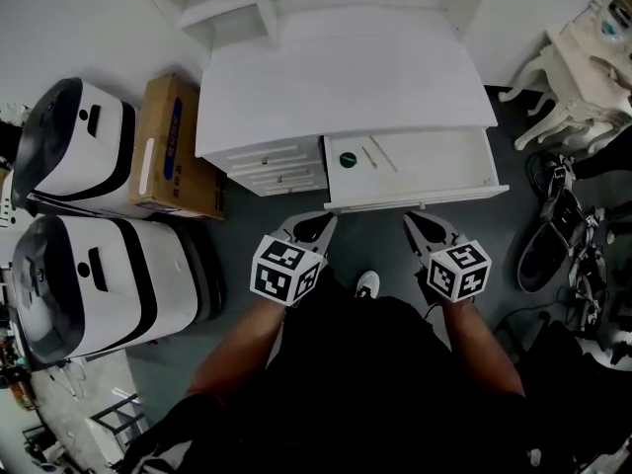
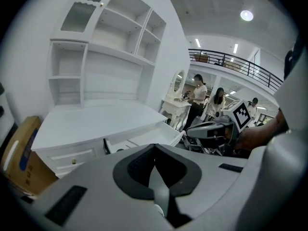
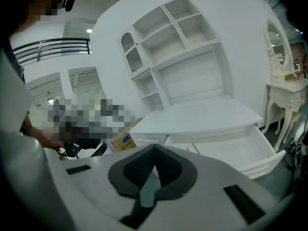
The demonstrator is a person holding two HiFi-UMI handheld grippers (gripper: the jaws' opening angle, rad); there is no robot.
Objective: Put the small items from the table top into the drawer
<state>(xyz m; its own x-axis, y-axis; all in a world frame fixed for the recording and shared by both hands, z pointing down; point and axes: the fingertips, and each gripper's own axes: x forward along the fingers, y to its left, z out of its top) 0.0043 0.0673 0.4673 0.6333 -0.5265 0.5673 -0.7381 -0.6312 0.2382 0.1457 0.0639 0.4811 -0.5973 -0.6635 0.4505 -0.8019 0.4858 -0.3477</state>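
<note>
Person in loose black clothing (image 1: pixel 375 383), one white shoe (image 1: pixel 366 284) showing.
White plastic left gripper (image 1: pixel 321 221) and right gripper (image 1: pixel 417 221): dark ribbed pads (image 2: pixel 137 170), black-and-white square-marker cubes (image 1: pixel 286 270).

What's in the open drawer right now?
The drawer holds a small round green thing and a thin stick at its left end. Its back is hidden under the desk top.

The white drawer (image 1: pixel 449 158) stood pulled well out from under the right part of the desk (image 1: pixel 346 82), its front edge toward the person. At its left end lay a small round dark green item (image 1: pixel 348 160) flat on the drawer floor. Just right of it lay two thin pale sticks (image 1: pixel 384 154), slanted, too small to identify. The desk top was plain white.
</note>
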